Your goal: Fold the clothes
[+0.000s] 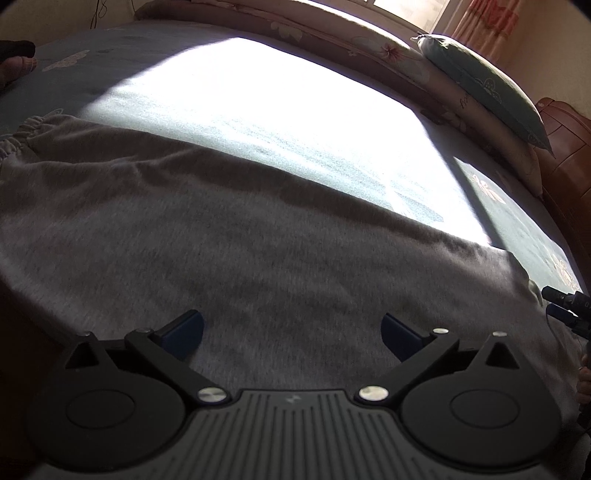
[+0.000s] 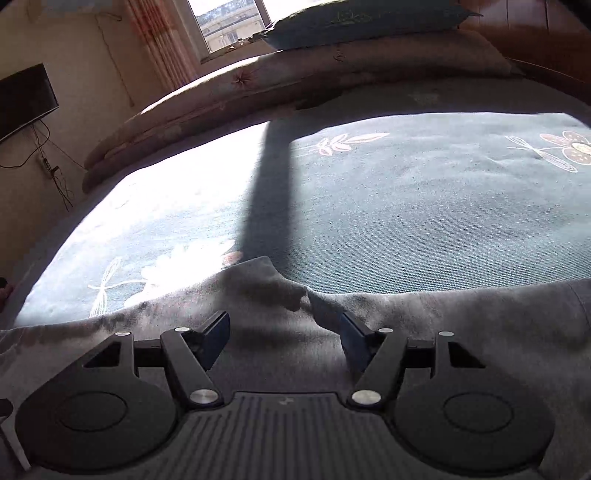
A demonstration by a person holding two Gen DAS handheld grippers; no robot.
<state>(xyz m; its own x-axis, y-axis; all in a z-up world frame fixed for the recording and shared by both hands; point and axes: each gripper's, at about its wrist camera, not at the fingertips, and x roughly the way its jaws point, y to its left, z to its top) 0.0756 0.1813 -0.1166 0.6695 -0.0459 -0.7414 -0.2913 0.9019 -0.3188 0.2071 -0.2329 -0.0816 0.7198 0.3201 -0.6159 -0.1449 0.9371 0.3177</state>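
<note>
The bed (image 2: pixel 424 206) takes up most of both views, its teal flower-print cover lit in a bright patch of sun, with a rolled quilt (image 2: pixel 258 88) and a pillow (image 2: pixel 362 18) along the far edge. Across the near part lies the task's garment, grey sweatpants (image 1: pixel 258 240), spread out long and flat; an elastic cuff (image 1: pixel 22 136) shows at the far left of the left wrist view, and a small peak of cloth (image 2: pixel 266 284) stands up along the far edge in the right wrist view.

By the look of it, the pants are laid one leg over the other and still at full length, so the crosswise folds are left to do; how many layers lie here I cannot tell.

The left claw (image 1: pixel 291 332) hangs over the grey cloth with its jaws spread wide, nothing between the pads. The right claw (image 2: pixel 284 332) is also spread, less wide, just short of the raised peak and not pinching it.
</note>
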